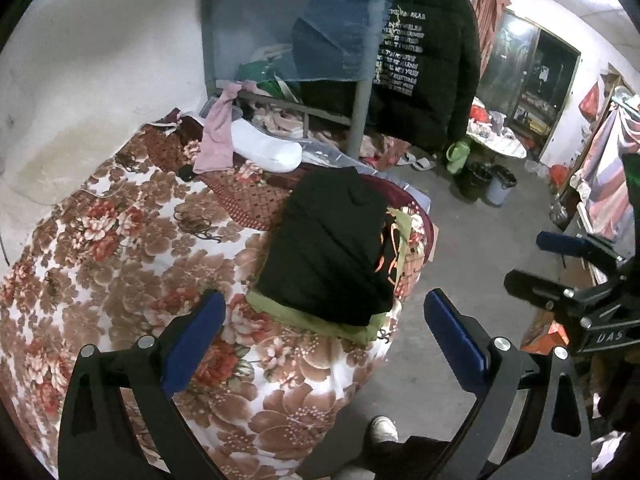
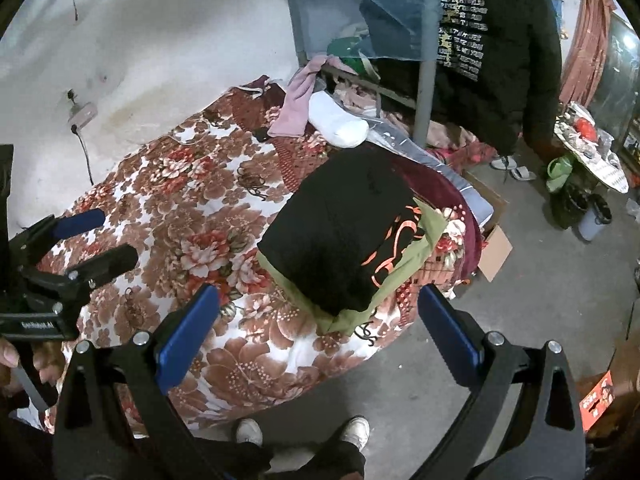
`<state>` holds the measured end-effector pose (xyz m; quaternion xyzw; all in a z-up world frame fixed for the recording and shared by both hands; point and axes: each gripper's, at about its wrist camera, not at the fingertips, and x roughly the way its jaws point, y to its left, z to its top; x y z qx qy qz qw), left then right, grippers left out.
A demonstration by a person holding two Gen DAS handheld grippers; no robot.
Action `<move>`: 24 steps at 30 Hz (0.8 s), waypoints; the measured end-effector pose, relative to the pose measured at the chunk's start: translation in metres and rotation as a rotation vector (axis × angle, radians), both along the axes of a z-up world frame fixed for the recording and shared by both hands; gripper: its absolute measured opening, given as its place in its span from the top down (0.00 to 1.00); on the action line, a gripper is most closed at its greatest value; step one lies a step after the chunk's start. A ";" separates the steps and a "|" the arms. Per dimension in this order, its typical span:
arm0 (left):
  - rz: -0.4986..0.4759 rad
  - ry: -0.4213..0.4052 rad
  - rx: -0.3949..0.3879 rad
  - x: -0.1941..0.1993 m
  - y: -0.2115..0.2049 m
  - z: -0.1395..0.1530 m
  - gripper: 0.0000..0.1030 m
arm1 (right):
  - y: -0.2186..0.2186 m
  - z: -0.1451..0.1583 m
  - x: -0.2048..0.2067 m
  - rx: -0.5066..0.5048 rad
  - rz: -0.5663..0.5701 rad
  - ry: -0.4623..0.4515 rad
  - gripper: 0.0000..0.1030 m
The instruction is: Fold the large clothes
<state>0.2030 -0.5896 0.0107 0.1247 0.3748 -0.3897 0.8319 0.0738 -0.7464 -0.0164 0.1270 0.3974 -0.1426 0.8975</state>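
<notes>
A folded black garment [image 1: 328, 248] lies on top of a folded green one [image 1: 320, 318] near the corner of a bed covered by a floral blanket [image 1: 132, 240]. The stack also shows in the right wrist view [image 2: 340, 228], with orange print and green cloth [image 2: 404, 268] at its right edge. My left gripper [image 1: 324, 332] is open and empty, held above the near edge of the stack. My right gripper [image 2: 316, 328] is open and empty, just in front of the stack's near corner. Each gripper shows in the other's view, the right [image 1: 556, 268] and the left [image 2: 96, 240].
A pink cloth [image 1: 218, 136] and a white pillow [image 1: 266, 148] lie at the bed's far end. A black printed jacket [image 1: 424, 60] hangs on a grey post [image 1: 362, 112]. Buckets [image 1: 486, 182] and a cluttered table [image 1: 496, 136] stand on the concrete floor at right. My shoes [image 2: 300, 432] are below.
</notes>
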 end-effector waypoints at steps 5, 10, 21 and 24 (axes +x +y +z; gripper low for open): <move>-0.011 -0.015 -0.004 0.001 -0.002 0.003 0.05 | -0.005 0.000 -0.002 0.027 -0.016 -0.007 0.05; -0.026 -0.039 -0.023 -0.002 -0.005 0.010 0.05 | -0.008 0.001 -0.005 0.018 -0.022 -0.003 0.05; -0.049 -0.053 -0.021 -0.009 -0.010 0.010 0.05 | -0.006 -0.002 -0.011 0.020 -0.038 0.009 0.05; -0.037 -0.054 -0.020 -0.007 -0.009 0.011 0.05 | -0.007 -0.003 -0.013 0.028 -0.046 0.011 0.05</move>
